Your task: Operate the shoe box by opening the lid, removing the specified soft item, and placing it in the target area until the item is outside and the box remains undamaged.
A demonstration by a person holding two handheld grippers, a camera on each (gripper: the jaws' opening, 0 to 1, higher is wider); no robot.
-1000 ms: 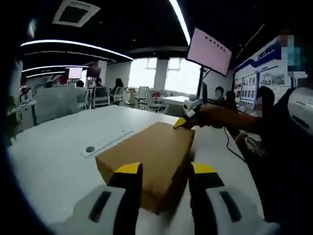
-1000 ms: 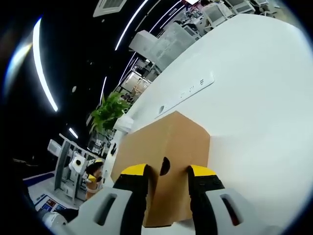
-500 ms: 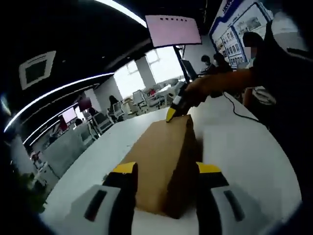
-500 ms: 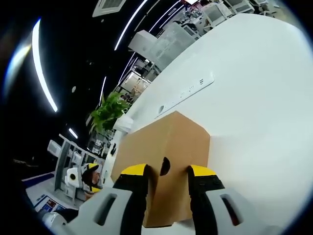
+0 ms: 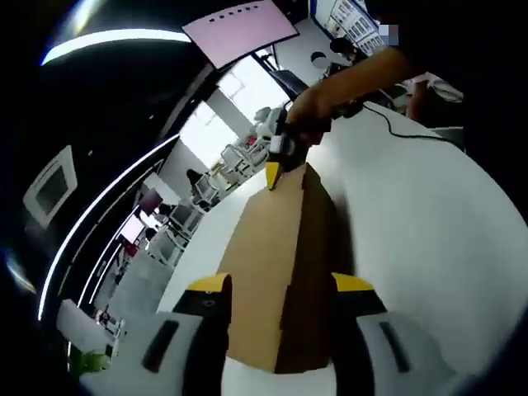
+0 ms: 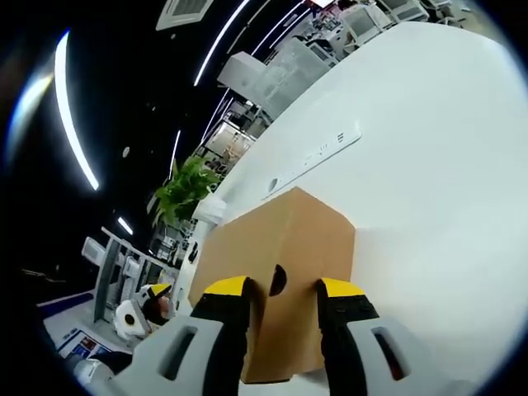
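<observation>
Two grippers frame one brown cardboard shoe box [image 5: 276,280] lying on a white table [image 5: 421,239], lid closed. Left gripper [image 5: 280,289] has its yellow-tipped jaws apart, straddling the box's near end (contact not clear). At the box's far end in the left gripper view sits the right gripper [image 5: 275,169], a hand [image 5: 318,107] on it. In the right gripper view its own jaws flank that end of the box [image 6: 280,256], spread either side of a round hole [image 6: 278,280]; whether they touch is unclear. Potted plant [image 6: 183,191] stands behind.
</observation>
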